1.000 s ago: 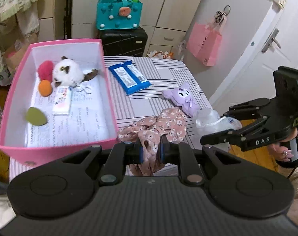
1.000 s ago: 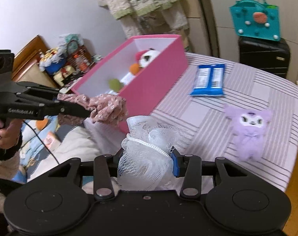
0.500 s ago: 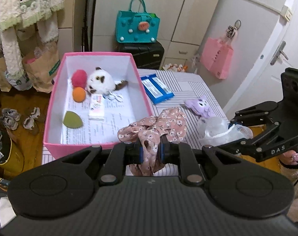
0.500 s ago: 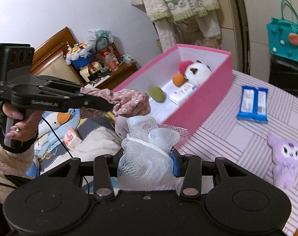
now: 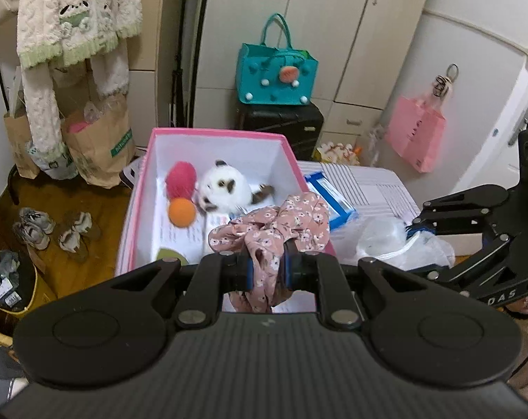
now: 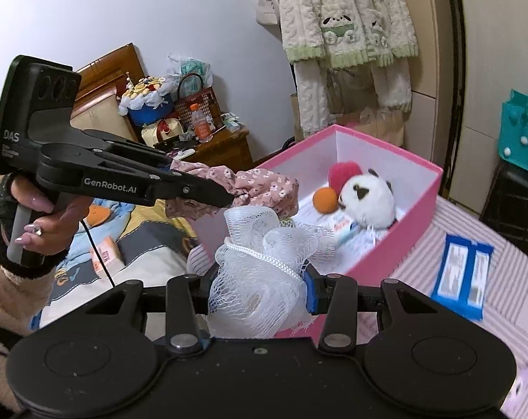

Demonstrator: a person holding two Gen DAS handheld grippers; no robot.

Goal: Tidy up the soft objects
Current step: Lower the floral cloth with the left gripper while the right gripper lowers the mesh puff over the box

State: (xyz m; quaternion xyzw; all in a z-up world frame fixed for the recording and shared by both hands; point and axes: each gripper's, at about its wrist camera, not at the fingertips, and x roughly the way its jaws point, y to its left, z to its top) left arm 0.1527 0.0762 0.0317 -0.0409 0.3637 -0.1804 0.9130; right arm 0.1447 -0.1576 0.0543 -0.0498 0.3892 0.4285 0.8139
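My left gripper is shut on a pink floral cloth, which hangs above the near end of the pink box. From the right wrist view the same gripper holds the cloth over the box's corner. My right gripper is shut on a white mesh bath pouf, just short of the box's near wall. In the box lie a white plush, a red pompom, an orange ball and a green sponge.
A blue packet and a purple plush lie on the striped table. Behind stand a black suitcase with a teal bag. Shoes and paper bags are on the floor at left.
Both grippers have moved toward the pink box with their loads. The floral cloth now hangs over the box's near end, and the pouf is close to its wall.
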